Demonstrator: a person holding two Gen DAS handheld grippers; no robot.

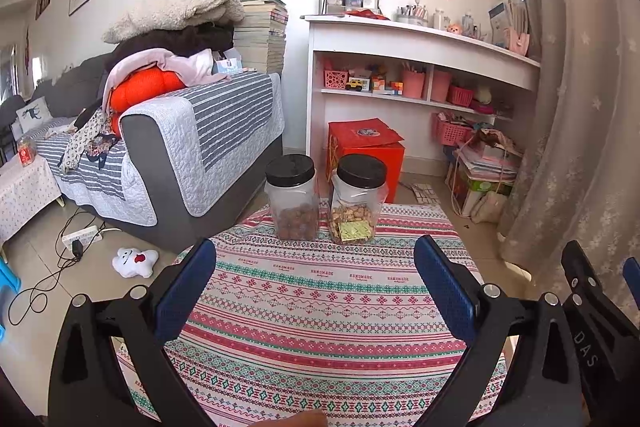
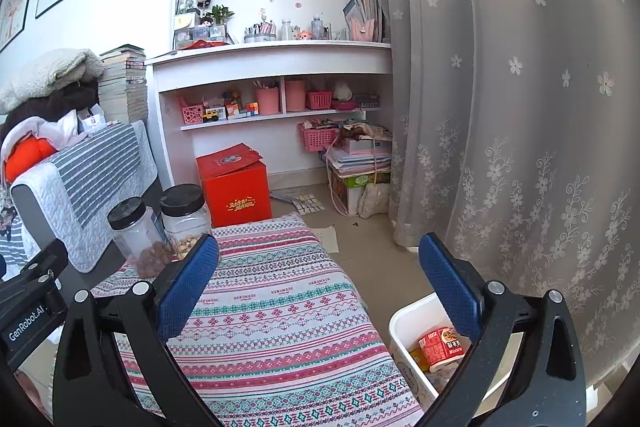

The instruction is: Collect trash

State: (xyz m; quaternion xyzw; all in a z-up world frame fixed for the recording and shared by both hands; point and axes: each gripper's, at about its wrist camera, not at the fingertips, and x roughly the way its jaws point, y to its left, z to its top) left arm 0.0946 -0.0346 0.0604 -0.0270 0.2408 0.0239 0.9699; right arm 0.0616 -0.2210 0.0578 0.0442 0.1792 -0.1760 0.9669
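Lying tilted in white bin [image 2: 404, 327], red cup [image 2: 440, 343]; both hand-held grippers [image 1: 316, 283] [image 2: 320, 279] spread, empty.

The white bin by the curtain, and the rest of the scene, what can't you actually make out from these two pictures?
- White bin, right wrist view: the right gripper and the frame edge hide most of it; only a red packet and yellowish bits show.
- Two jars, right wrist view: a fingertip covers their bases.
- Table, both views: near edge cut off, so trash there can't be ruled out.
- Skin-coloured patch, left wrist view: cut off by the bottom edge.
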